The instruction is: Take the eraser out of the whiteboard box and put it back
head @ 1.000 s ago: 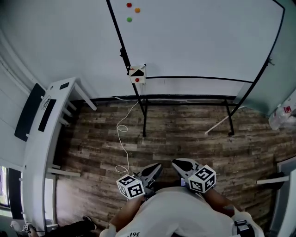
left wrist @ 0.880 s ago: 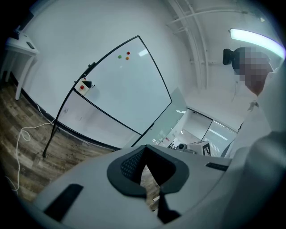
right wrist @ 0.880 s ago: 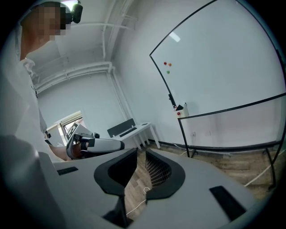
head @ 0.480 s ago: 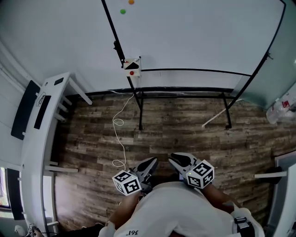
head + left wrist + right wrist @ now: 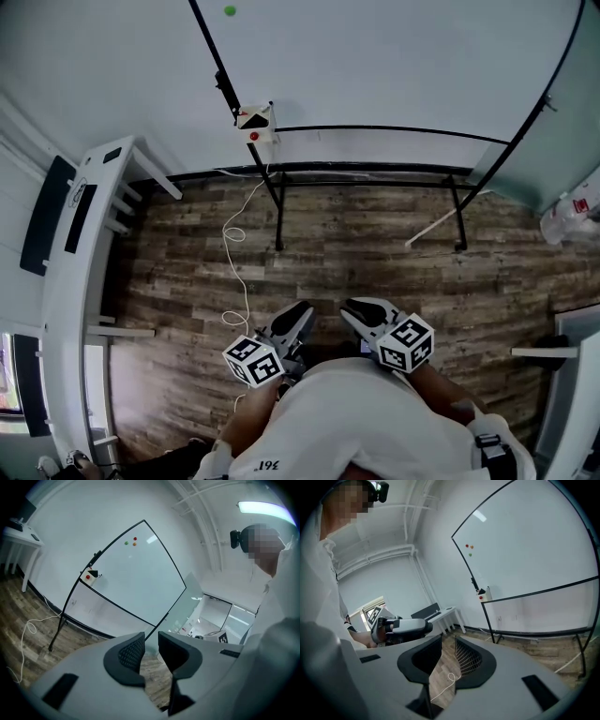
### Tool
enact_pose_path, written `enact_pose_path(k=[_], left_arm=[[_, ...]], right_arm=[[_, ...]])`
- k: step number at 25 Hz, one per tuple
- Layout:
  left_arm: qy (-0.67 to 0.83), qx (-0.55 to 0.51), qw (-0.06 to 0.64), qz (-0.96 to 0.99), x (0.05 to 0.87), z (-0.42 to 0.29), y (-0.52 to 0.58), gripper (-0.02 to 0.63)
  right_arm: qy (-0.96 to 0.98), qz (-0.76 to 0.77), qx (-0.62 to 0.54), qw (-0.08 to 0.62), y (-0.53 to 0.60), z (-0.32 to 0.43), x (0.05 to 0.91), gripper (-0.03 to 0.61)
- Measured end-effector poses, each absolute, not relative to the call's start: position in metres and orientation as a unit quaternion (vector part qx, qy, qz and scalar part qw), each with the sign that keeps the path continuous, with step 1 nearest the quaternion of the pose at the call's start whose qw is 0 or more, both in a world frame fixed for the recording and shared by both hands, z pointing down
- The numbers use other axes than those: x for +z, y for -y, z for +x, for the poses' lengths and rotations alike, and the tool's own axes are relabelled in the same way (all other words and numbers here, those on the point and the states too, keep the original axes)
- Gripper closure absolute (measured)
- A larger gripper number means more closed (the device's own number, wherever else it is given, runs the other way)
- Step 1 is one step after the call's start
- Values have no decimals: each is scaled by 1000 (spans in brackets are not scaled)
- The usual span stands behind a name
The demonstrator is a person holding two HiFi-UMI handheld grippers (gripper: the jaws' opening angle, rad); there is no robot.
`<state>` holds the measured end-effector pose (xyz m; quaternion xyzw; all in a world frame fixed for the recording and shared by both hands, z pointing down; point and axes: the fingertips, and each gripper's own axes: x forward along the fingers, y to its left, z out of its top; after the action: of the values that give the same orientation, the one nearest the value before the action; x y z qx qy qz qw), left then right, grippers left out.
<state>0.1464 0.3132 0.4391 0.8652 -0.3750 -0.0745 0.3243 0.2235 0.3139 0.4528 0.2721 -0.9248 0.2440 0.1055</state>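
Note:
The whiteboard box [image 5: 256,121] is a small white holder with a red dot, fixed at the lower left corner of the whiteboard [image 5: 394,66]. A black eraser [image 5: 249,119] sits in it. The box also shows in the left gripper view [image 5: 90,576] and in the right gripper view [image 5: 484,594], far off in both. My left gripper [image 5: 298,315] and right gripper [image 5: 356,310] hang close to my body, well short of the board. Both have just been opening; the left gripper [image 5: 151,645] and the right gripper [image 5: 448,651] stand open with only floor between the jaws.
A white desk [image 5: 75,272] runs along the left wall. A white cable [image 5: 234,272] trails over the wooden floor from the board's stand [image 5: 278,211]. A white rod [image 5: 436,228] leans by the stand's right leg. A green magnet [image 5: 230,10] sticks to the board.
In the head view the whiteboard and its box have slid up and to the left. Both grippers stay by my body and have drifted slightly left.

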Motion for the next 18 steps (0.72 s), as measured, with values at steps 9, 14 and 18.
enact_pose_path(k=[9, 14, 18], left_arm=[[390, -88, 331, 855, 439, 159, -304, 532], [391, -89, 328, 855, 441, 150, -287, 532], [386, -89, 333, 855, 447, 140, -267, 532]], right_arm=[[926, 255, 259, 100, -299, 235, 459, 491], [928, 251, 256, 105, -283, 227, 462, 491], [925, 261, 256, 105, -261, 217, 465, 491]])
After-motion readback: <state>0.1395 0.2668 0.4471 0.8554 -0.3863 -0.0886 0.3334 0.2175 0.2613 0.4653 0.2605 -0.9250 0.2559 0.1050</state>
